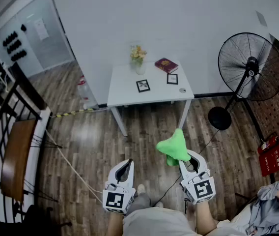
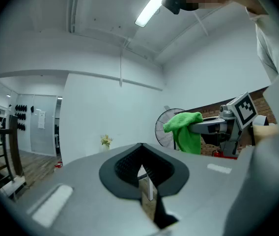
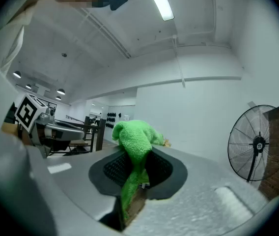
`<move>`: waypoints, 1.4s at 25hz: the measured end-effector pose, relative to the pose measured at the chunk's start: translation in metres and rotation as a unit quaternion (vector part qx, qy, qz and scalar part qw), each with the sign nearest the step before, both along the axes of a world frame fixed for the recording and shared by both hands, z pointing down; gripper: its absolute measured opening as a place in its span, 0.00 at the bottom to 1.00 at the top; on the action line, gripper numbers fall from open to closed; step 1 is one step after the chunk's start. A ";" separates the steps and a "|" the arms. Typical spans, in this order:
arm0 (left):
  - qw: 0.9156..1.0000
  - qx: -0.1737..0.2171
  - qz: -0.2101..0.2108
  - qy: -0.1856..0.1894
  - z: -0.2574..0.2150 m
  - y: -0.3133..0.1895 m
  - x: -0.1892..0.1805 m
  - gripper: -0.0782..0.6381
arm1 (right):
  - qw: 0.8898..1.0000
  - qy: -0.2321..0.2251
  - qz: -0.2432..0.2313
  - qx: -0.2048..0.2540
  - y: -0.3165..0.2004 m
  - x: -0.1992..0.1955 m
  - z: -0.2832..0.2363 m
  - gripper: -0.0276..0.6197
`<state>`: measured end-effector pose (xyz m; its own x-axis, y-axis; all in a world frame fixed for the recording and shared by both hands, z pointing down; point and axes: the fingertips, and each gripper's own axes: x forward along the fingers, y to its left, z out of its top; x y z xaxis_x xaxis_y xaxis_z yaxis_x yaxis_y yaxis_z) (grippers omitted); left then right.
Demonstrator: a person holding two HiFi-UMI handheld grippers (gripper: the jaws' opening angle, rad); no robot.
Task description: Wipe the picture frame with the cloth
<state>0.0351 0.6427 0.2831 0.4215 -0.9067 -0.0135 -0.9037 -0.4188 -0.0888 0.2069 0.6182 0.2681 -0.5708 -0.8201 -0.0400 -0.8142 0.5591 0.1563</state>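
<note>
Cloth (image 3: 132,144) pinched in right gripper (image 3: 135,177) | left gripper (image 2: 142,173) pressed together | picture frame (image 1: 143,85): head view only

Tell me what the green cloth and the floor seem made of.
The cloth looks like matte, nubby microfibre or terry: fine loops show. The floor looks like wood planks with a slight sheen; real or laminate, I cannot tell.

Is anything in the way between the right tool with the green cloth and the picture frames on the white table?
Nothing visible. Only open wooden floor lies between the right tool, shut on the green cloth, and the white table. The two black picture frames have nothing in front of them.
</note>
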 end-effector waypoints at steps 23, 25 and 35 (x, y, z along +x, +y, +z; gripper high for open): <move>1.000 -0.026 0.001 -0.013 0.026 -0.118 -0.046 0.14 | 0.999 0.004 0.009 -0.036 -0.121 -0.050 0.019 0.14; 1.000 -0.027 0.005 -0.014 0.028 -0.138 -0.056 0.14 | 0.999 0.006 0.010 -0.035 -0.139 -0.061 0.019 0.14; 0.998 -0.042 0.035 -0.009 0.028 -0.222 -0.100 0.14 | 0.998 0.022 0.026 -0.050 -0.216 -0.110 0.024 0.14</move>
<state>-0.0645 0.4203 0.3116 0.4842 -0.8722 0.0693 -0.8702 -0.4883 -0.0660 0.0973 0.4019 0.2924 -0.5273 -0.8469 0.0684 -0.8357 0.5314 0.1386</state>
